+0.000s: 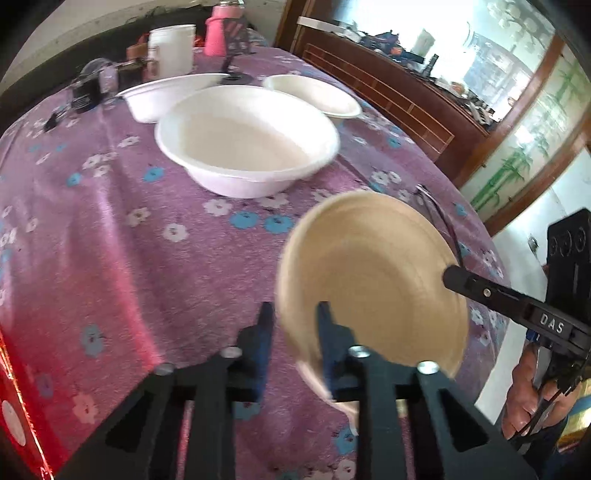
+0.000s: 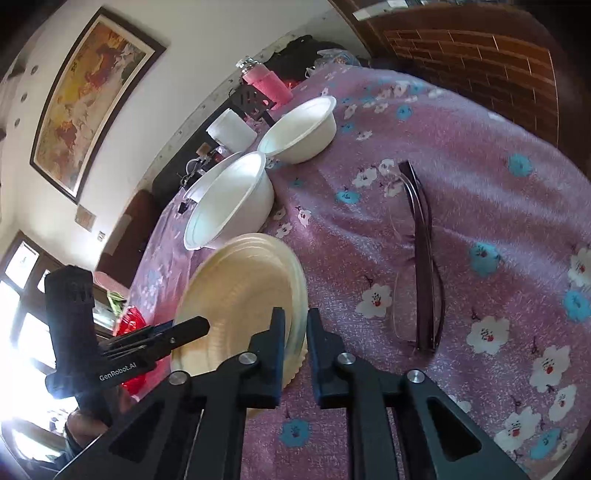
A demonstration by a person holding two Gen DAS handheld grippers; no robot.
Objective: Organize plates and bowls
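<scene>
Right now both my grippers pinch the same tan plate stack: left gripper (image 1: 293,317) closed on the near rim, right gripper (image 2: 295,325) closed on the opposite rim, pads pressing either side of the edge. Tan plates (image 2: 240,295) sit tilted, lifted off the purple flowered tablecloth (image 1: 122,221) on one side; whether the far edge touches the cloth, cannot tell. Rim shows several layers from the right wrist view, so more than one plate, exact count unclear.

Outward from there: near white bowl (image 1: 247,140) just beyond the plates, upright, empty. Behind it, second white bowl (image 1: 159,96) to the left and third white bowl (image 1: 317,96) to the right, each close to the near one. Count: three white bowls, all separate, none nested.

Folded glasses (image 2: 421,258) lie on the cloth beside the plates, one pair. White cup (image 1: 173,48) and pink bottle (image 1: 218,29) at the far edge, one each.

Judgement: plates look gathered already; bowls not yet stacked, so roughly the first half done, the bowl nesting and final placing left
</scene>
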